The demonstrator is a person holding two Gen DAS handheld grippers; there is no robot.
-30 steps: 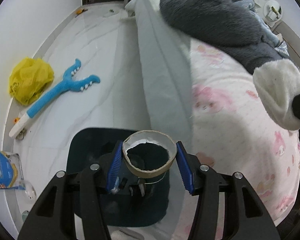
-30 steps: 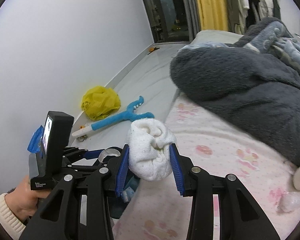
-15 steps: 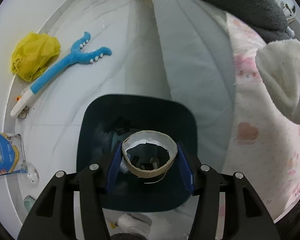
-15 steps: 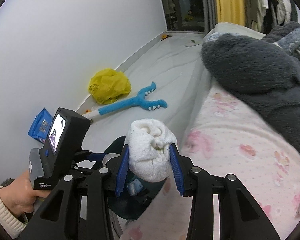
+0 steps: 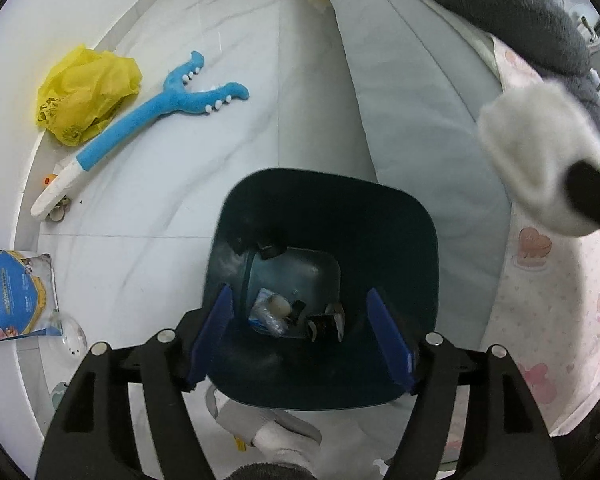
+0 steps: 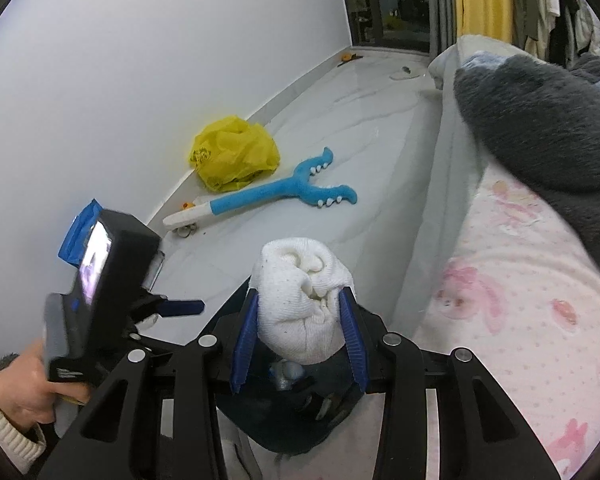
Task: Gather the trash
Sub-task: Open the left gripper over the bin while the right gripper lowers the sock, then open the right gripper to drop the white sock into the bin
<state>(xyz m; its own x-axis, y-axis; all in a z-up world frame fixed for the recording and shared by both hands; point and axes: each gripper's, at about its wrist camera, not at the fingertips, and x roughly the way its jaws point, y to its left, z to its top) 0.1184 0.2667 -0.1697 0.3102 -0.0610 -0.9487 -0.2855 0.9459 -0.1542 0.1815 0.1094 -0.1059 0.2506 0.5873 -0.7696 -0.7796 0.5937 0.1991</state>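
Note:
My left gripper (image 5: 299,294) points down over a dark blue bin (image 5: 328,176) on the floor. Its jaws are opening and nothing is between them. A cardboard ring (image 5: 325,323) lies at the bottom of the bin among other scraps. My right gripper (image 6: 300,300) is shut on a balled white sock (image 6: 302,308), held just above the bin (image 6: 284,428) at the bed's edge. In the left wrist view the same sock (image 5: 540,160) shows at the upper right.
A yellow plastic bag (image 5: 88,92), a blue plush grabber toy (image 5: 160,112) and a blue packet (image 5: 12,296) lie on the white floor by the wall. A bed with a pink sheet (image 5: 560,320) and a grey blanket (image 6: 540,120) fills the right.
The left gripper moved over the bin and opened; the cardboard ring left its jaws and lies inside the bin. The right gripper carried the sock toward the bin.

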